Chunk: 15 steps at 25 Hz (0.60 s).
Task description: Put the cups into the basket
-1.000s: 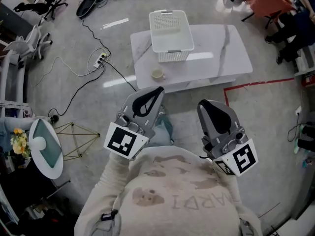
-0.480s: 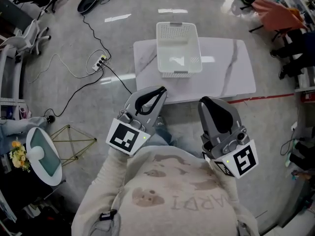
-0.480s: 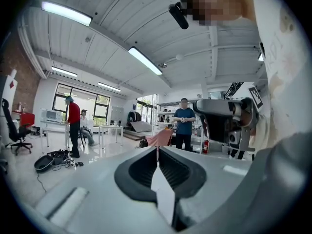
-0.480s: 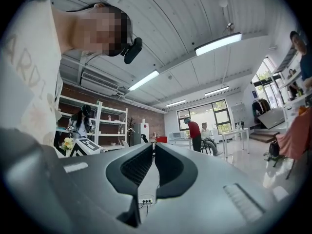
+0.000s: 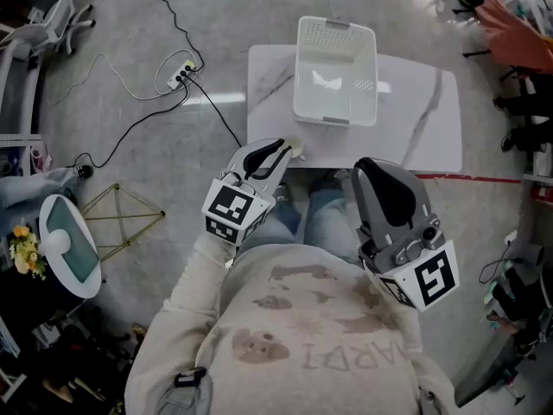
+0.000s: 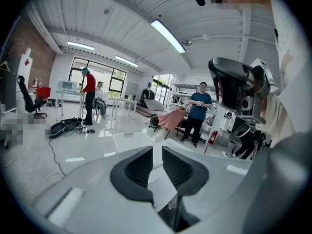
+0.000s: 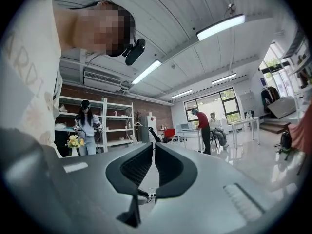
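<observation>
A white slatted basket [image 5: 335, 69] stands empty at the back middle of the white marble table [image 5: 423, 128]. A small cream cup [image 5: 295, 149] rests at the table's near left edge, partly hidden behind the tip of my left gripper [image 5: 281, 146]. That gripper hovers just above and in front of the cup, its jaws close together with nothing between them. My right gripper [image 5: 363, 168] is held near my chest, short of the table's front edge, also shut and empty. The left gripper view shows the basket [image 6: 127, 141] beyond the left gripper [image 6: 157, 152]. In its own view the right gripper [image 7: 153, 147] points out into the room.
A power strip [image 5: 180, 78] and black cables lie on the floor left of the table. A round green-topped side table [image 5: 69, 253] and a gold wire frame [image 5: 121, 223] stand at my left. Red floor tape [image 5: 492, 178] runs along at the right. People stand far off in the room.
The table and basket have come closer and now lie straight ahead. My left gripper has moved forward to the table's near left edge by the cup. The right gripper stayed near my chest.
</observation>
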Each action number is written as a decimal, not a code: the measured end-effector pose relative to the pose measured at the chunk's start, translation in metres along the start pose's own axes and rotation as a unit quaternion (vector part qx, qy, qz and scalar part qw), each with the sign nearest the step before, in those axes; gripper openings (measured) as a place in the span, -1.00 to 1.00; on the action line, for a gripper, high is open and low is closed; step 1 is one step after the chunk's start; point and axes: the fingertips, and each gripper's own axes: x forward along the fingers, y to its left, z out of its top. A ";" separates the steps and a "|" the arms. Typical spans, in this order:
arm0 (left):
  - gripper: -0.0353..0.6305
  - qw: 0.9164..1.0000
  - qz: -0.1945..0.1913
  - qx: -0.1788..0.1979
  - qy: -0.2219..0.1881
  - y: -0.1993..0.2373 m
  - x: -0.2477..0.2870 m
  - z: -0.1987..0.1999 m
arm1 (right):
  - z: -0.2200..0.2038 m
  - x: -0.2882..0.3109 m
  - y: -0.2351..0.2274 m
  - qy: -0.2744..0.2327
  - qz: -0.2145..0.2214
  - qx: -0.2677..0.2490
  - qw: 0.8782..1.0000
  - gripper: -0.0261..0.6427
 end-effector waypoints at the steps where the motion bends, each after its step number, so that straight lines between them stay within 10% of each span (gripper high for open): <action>1: -0.72 1.000 0.007 -0.010 0.013 0.006 0.006 -0.010 | -0.002 0.006 -0.003 0.003 0.009 0.001 1.000 -0.81; 15: -0.65 0.969 0.070 -0.069 0.226 0.067 0.094 -0.187 | -0.071 0.065 -0.056 0.059 0.111 0.055 0.991 -0.81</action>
